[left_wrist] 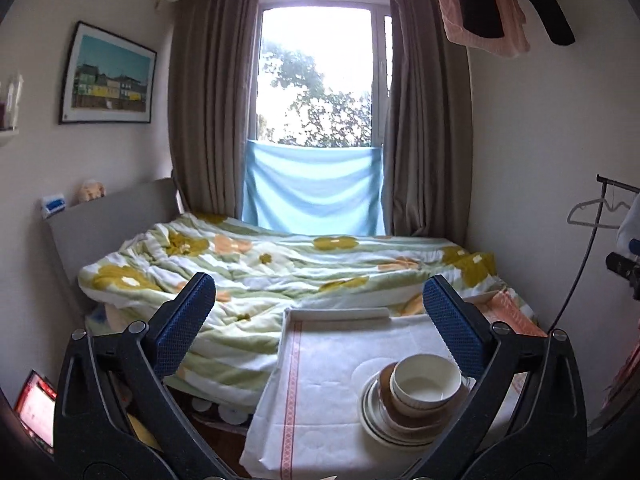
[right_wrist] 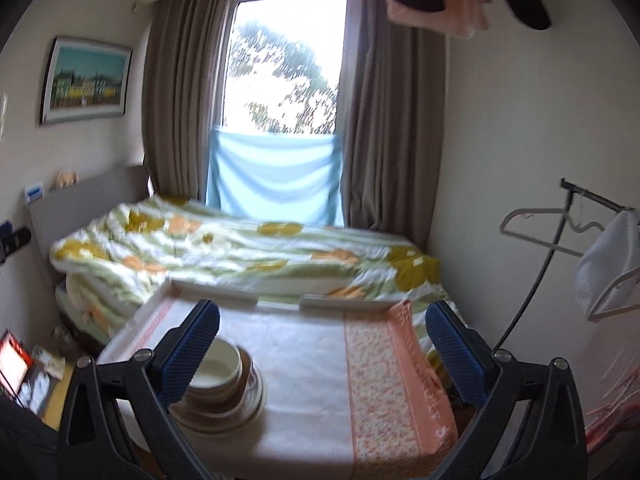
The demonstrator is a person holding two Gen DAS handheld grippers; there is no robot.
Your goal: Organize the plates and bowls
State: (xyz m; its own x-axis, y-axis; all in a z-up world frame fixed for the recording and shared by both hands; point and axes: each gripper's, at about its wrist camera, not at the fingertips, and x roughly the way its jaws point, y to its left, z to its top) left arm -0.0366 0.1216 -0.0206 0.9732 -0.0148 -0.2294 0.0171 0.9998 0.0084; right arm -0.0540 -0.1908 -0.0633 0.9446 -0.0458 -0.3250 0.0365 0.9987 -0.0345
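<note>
A stack of plates [left_wrist: 384, 420] with cream and brown bowls [left_wrist: 426, 386] nested on top stands on a cloth-covered table [left_wrist: 320, 380]. In the right wrist view the same stack [right_wrist: 224, 396] sits low at the left, partly behind the left finger. My left gripper [left_wrist: 320, 324] is held above the table, jaws wide open, nothing between the blue pads [left_wrist: 184, 320]. My right gripper [right_wrist: 322, 344] is likewise open and empty, well above the cloth. Neither gripper touches the dishes.
A bed with a flowered quilt [left_wrist: 260, 264] lies beyond the table, under a curtained window [left_wrist: 316, 76]. A clothes rack with hangers [right_wrist: 560, 224] stands at the right wall. Garments hang overhead [left_wrist: 488, 8]. A lit screen [left_wrist: 36, 408] sits low at the left.
</note>
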